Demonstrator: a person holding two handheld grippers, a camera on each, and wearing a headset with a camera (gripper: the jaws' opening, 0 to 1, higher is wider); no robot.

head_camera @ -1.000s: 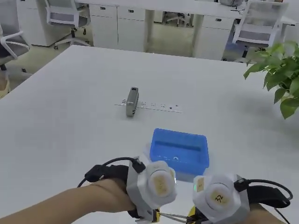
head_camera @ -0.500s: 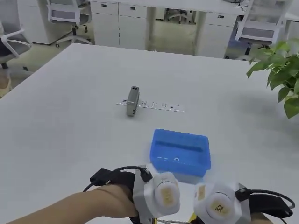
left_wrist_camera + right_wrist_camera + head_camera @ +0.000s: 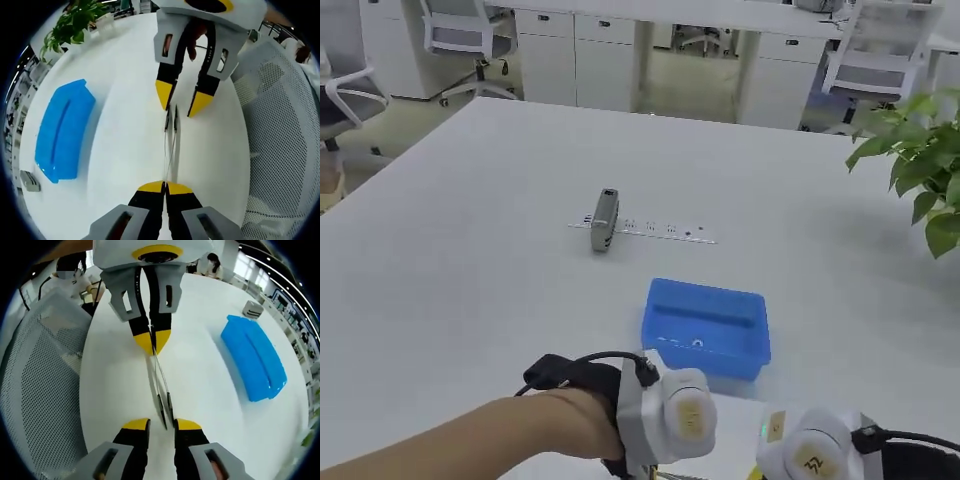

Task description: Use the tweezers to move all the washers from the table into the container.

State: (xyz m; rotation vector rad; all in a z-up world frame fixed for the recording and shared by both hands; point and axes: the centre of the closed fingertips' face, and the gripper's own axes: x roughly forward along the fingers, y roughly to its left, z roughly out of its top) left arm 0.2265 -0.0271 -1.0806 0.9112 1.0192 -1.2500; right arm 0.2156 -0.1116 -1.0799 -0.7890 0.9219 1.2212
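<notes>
Head view is showing the blue rectangular plastic container (image 3: pixel 720 358) sitting on the white table (image 3: pixel 470 250), one small pale ring (image 3: pixel 697 343) seemingly lying inside; tiny washers (image 3: pixel 660 230) are lying in a row beyond it. The left gripper (image 3: pixel 165 186) is pinching the slim metal tweezers (image 3: pixel 170 142) by the rear; the right gripper (image 3: pixel 180 105) is gaping loosely around their tips.

The left gripper (image 3: pixel 165 186) and the right gripper (image 3: pixel 155 424) each carried black jaws tipped in yellow, set on pale grey slotted mounts. From the head view, their white faceted housings (image 3: pixel 665 425) bore round cream-yellow discs (image 3: pixel 692 420), the right one's marked with a black zigzag (image 3: pixel 813 463). Black cables (image 3: pixel 582 362) looped from both.
</notes>
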